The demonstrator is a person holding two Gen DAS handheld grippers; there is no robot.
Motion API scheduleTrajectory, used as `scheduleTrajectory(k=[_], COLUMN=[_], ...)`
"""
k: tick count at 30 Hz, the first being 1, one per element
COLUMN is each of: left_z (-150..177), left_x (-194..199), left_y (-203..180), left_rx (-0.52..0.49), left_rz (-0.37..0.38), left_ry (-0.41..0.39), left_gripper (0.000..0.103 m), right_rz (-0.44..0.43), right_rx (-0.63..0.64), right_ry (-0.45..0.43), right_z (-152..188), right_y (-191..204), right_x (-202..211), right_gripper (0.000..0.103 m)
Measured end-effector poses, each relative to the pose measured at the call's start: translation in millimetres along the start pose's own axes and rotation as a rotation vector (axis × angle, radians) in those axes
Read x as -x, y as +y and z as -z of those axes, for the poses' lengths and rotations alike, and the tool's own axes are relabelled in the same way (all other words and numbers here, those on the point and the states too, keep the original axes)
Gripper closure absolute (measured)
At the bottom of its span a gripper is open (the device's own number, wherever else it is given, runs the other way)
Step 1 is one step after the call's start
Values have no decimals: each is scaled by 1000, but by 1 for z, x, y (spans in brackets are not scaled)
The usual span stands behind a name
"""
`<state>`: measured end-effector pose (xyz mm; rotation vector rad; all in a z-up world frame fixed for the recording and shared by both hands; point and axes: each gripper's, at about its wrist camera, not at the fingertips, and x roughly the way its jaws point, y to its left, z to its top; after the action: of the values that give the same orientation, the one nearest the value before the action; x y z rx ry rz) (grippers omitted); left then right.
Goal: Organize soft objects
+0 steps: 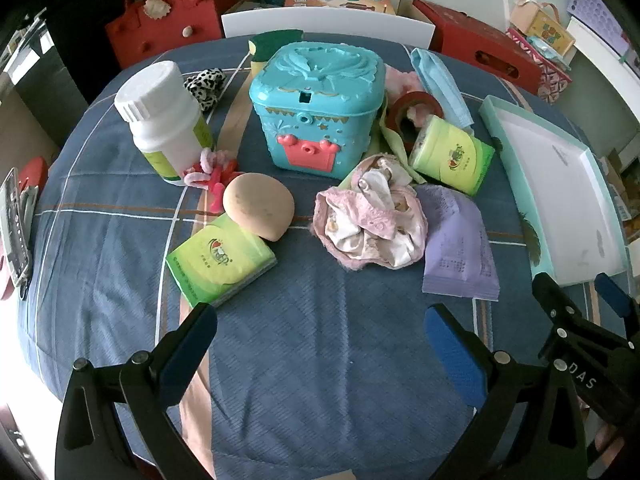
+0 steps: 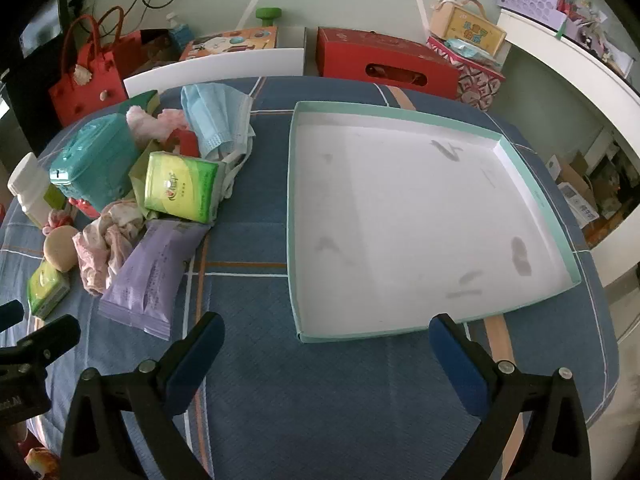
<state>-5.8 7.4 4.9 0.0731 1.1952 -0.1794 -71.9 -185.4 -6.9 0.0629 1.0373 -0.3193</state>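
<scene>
A crumpled pink cloth (image 1: pixel 370 220) (image 2: pixel 106 248) lies mid-table, with a purple wipes pack (image 1: pixel 458 244) (image 2: pixel 154 272) at its right. Two green tissue packs (image 1: pixel 220 264) (image 1: pixel 452 158) (image 2: pixel 182 186), a tan sponge (image 1: pixel 258 206) (image 2: pixel 60 246) and a blue face mask (image 1: pixel 440 82) (image 2: pixel 216 120) lie around them. The shallow mint tray (image 2: pixel 294 220) (image 1: pixel 516 184) holds nothing. My left gripper (image 1: pixel 320 332) hovers open just short of the cloth. My right gripper (image 2: pixel 326 340) hangs open at the tray's near edge. Both are empty.
A teal toy chest (image 1: pixel 316 100) (image 2: pixel 94 160), a white bottle (image 1: pixel 162 116), a red tape roll (image 1: pixel 416 112), a spotted scrunchie (image 1: pixel 206 82) and pink hair ties (image 1: pixel 208 168) crowd the blue checked cloth. A red bag (image 1: pixel 160 20) and red box (image 2: pixel 384 62) stand behind.
</scene>
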Motion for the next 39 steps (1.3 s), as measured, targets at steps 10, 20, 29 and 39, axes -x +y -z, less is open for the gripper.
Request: scheduleTrajectory(k=[10, 20, 29, 39], left_z=[2, 2, 3, 2], left_x=[-1, -6, -9, -9], left_y=[-1, -7, -13, -3], left_rx=[3, -10, -19, -1], left_rz=[-11, -52, -66, -65], left_ry=[0, 6, 10, 7], left_gripper=[0, 0, 0, 0], right_rz=[-11, -46, -62, -61], right_rx=[6, -14, -27, -26], right_ry=[3, -8, -11, -10], right_z=[0, 0, 0, 0], right_y=[1, -2, -5, -4], right_x=[0, 1, 1, 0], right_gripper=[0, 0, 0, 0])
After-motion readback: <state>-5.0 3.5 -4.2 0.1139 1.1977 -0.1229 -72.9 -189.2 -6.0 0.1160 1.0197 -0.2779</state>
